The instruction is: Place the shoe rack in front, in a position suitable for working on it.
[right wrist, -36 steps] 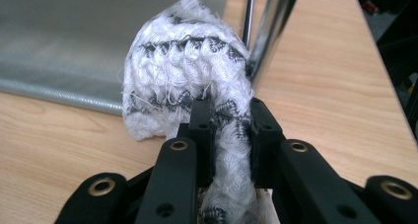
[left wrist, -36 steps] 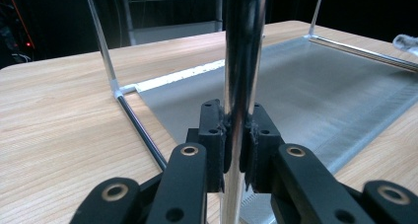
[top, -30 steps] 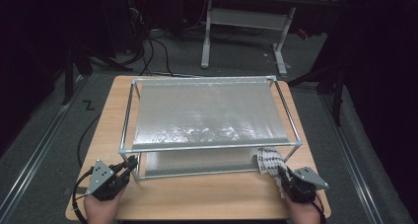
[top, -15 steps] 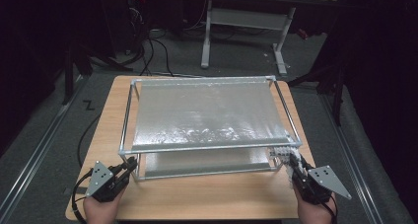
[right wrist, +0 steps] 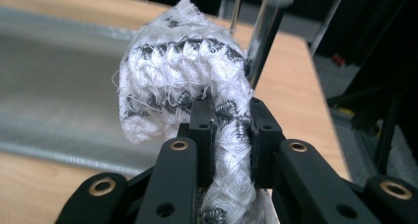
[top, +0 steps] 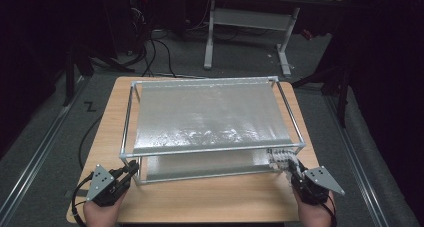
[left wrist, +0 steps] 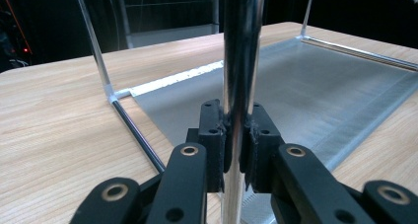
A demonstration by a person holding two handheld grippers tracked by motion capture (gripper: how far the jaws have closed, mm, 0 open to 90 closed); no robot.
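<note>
A metal rack point(top: 210, 149) with two mesh shelves stands on the wooden table point(top: 200, 199). My left gripper point(top: 132, 168) is at its front left corner. In the left gripper view my left gripper point(left wrist: 239, 135) is shut on the shiny upright post point(left wrist: 240, 61) there. A white knitted cloth with black pattern point(top: 281, 159) hangs at the rack's front right corner, level with the lower shelf. My right gripper point(top: 295, 171) is shut on it. The right gripper view has the cloth point(right wrist: 182, 71) bunched above and between the pads of that gripper point(right wrist: 230, 120).
The lower mesh shelf point(left wrist: 315, 91) lies just above the tabletop. A strip of bare wood runs along the table's front edge. Behind the table stands a desk with white legs point(top: 210, 37), and cables point(top: 160, 57) lie on the dark floor.
My right gripper with the cloth has shifted slightly rightward at the rack's front right corner. The left gripper has stayed on the post.
</note>
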